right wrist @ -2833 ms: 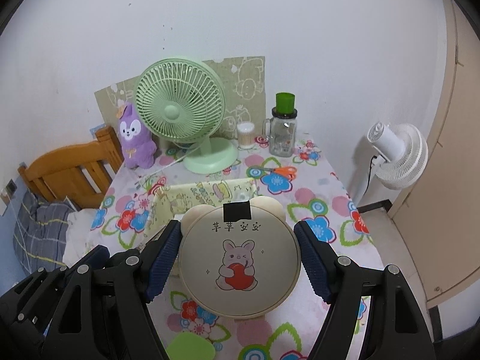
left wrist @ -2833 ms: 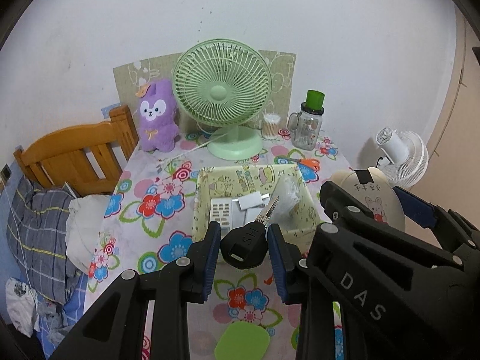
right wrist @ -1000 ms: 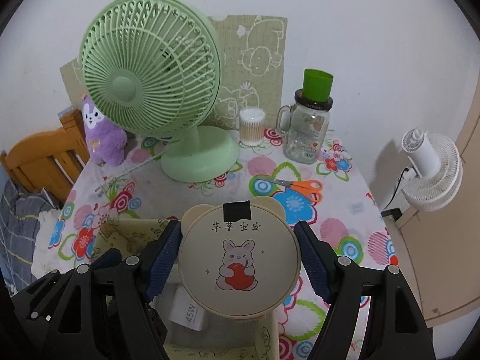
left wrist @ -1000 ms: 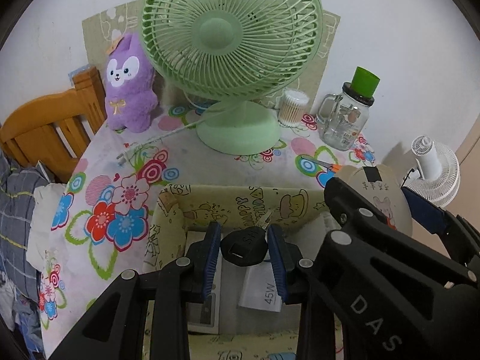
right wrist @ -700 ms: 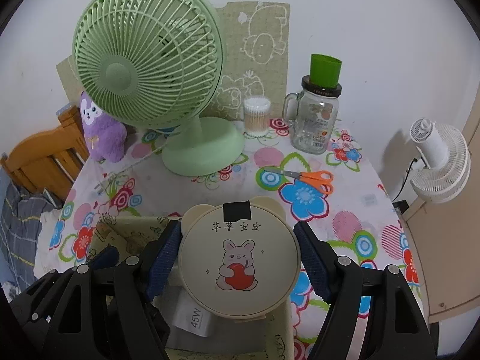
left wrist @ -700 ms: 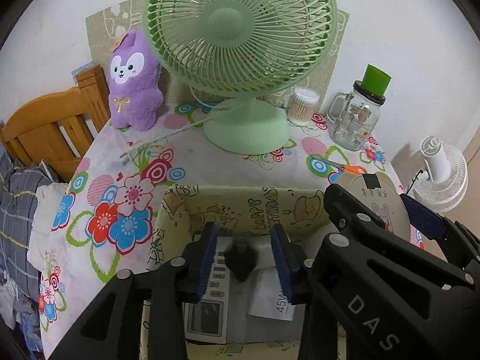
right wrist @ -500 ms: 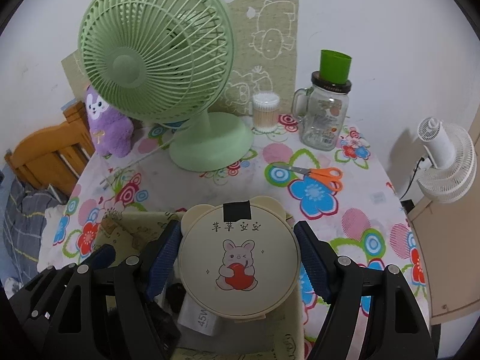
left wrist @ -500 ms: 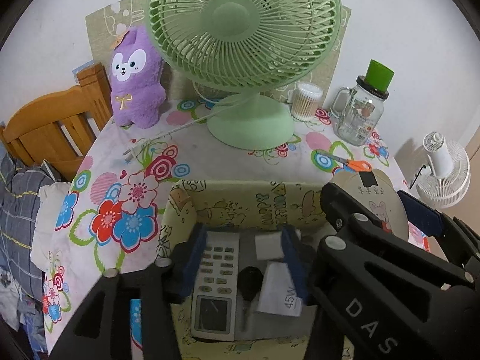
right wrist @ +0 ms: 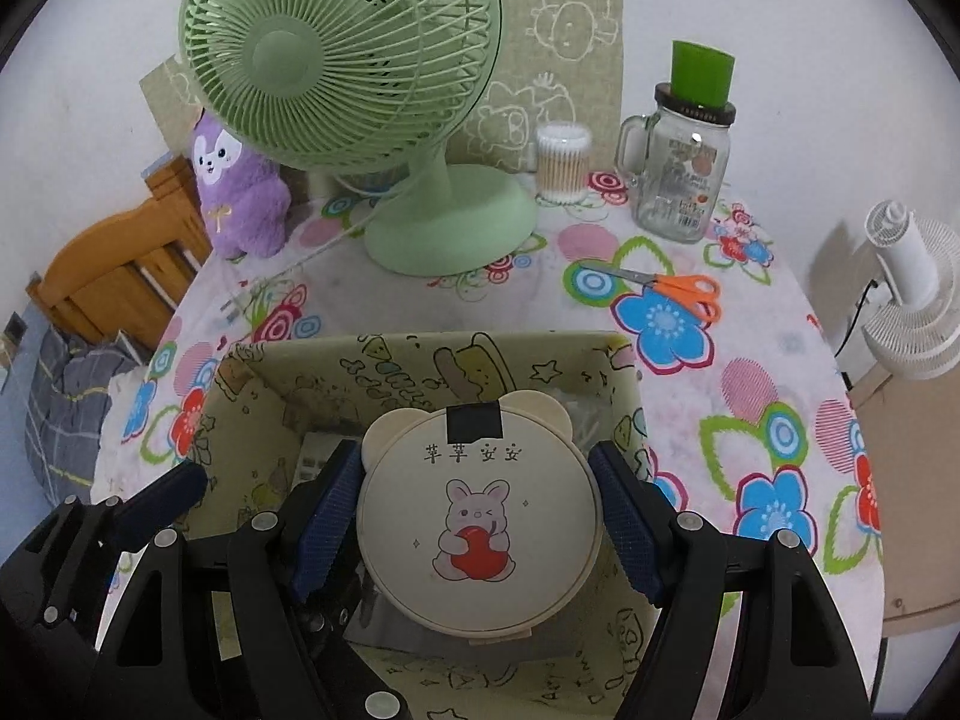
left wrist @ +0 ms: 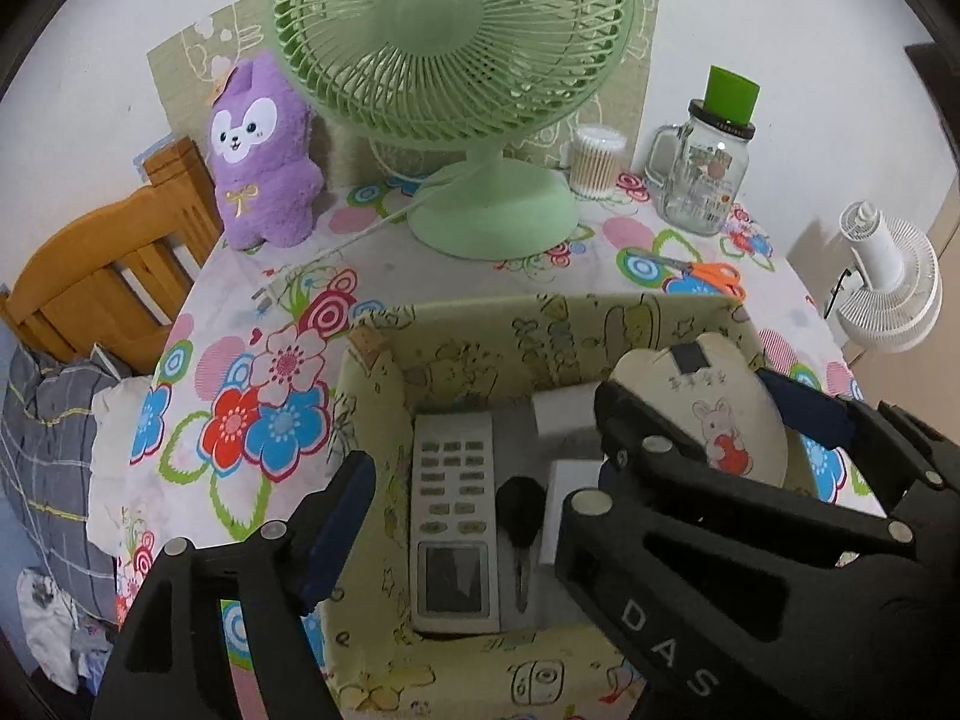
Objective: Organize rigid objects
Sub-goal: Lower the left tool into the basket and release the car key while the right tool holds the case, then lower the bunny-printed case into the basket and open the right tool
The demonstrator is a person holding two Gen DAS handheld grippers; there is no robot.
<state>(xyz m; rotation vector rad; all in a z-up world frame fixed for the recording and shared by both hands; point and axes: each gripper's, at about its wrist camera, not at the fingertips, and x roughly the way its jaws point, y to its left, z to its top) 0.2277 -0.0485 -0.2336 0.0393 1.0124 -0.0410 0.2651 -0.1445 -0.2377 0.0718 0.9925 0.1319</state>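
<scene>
A yellow cartoon-print storage box (left wrist: 384,396) stands on the floral table. In it lie a white remote control (left wrist: 454,516), a black car key (left wrist: 521,515) and white chargers (left wrist: 564,420). My left gripper (left wrist: 474,516) is open and empty above the box; its right finger is hidden behind the right gripper. My right gripper (right wrist: 480,516) is shut on a round cream bear-eared case with a rabbit picture (right wrist: 480,516), held over the right side of the box (right wrist: 252,384). The case also shows in the left wrist view (left wrist: 714,414).
A green desk fan (left wrist: 462,60), a purple plush toy (left wrist: 261,162), a cotton swab jar (left wrist: 594,162), a glass mug with a green lid (left wrist: 705,180) and orange scissors (left wrist: 708,273) stand behind the box. A wooden chair (left wrist: 102,276) is left, a white fan (left wrist: 888,288) right.
My left gripper has opened and let go of the black key, which now lies in the box beside the remote. Both grippers have moved forward over the box.
</scene>
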